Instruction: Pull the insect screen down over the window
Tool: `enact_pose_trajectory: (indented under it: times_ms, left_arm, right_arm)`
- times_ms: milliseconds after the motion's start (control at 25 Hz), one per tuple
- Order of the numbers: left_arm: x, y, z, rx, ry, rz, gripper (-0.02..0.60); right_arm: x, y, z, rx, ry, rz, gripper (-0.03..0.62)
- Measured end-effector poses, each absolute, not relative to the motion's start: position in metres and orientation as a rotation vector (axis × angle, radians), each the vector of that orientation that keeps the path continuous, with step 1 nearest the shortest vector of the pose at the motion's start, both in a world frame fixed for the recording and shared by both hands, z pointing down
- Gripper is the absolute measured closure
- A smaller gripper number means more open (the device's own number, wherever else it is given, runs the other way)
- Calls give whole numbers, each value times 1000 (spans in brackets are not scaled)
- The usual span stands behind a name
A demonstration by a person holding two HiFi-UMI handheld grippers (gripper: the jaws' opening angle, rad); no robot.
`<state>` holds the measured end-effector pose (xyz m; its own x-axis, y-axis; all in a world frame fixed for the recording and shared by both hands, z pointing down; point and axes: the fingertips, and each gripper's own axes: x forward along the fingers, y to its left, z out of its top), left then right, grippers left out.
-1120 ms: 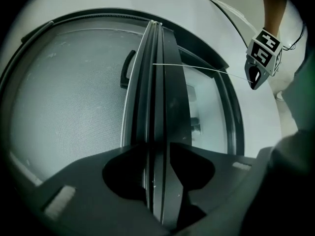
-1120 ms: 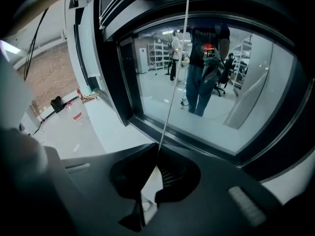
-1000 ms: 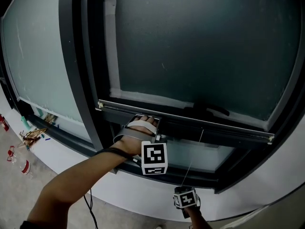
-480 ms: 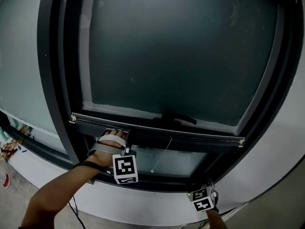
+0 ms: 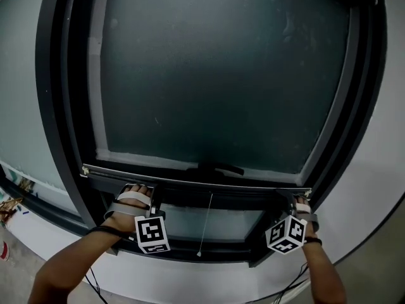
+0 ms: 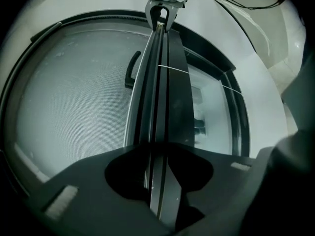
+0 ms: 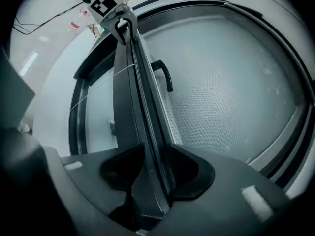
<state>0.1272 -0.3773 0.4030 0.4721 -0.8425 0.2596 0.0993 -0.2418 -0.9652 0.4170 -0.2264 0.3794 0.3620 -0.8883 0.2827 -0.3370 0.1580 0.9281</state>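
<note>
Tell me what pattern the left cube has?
The cube shows black-and-white squares; head view is clearest.

The left hand-held gripper (image 5: pixel 154 195) and right hand-held gripper (image 5: pixel 296 201) carry black-and-white marker cubes (image 5: pixel 152 234).

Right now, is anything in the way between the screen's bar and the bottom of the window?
Nothing I can see blocks it. Below the screen's bottom bar there is an open gap down to the window's bottom frame. Only the thin pull cord hangs there from the bar.
</note>
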Motion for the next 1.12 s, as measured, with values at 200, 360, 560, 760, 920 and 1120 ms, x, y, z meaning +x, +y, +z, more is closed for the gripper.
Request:
enact_pose_trajectory:
  times_ms: [200,360,560,760,920,1120]
  left_arm:
    - [132,-380,403,-1572,671,-1014,456]
    - [133,-380,407,-1574,665,-1017,463]
    - [133,-382,407,-1590,661,-1021,465]
    - [131,-382,409,-1607,633,-1040,472]
    - [127,-383,408,-1610,605,-1061,469]
    - [125,-386,409,-1610,583,-1082,468]
  right_arm:
    - [408,-233,389,1331,-1240,-596,418]
    - [411,-243,403,1298,-1215,-594,444]
    - [411,-244,402,1287,-1186,-584,482]
    - [407,-245,404,1284,-1200,-519,491]
    - [403,-247,405,1283,-1215,-476,496]
    - [400,-250,406,1308,-1206,-463,499]
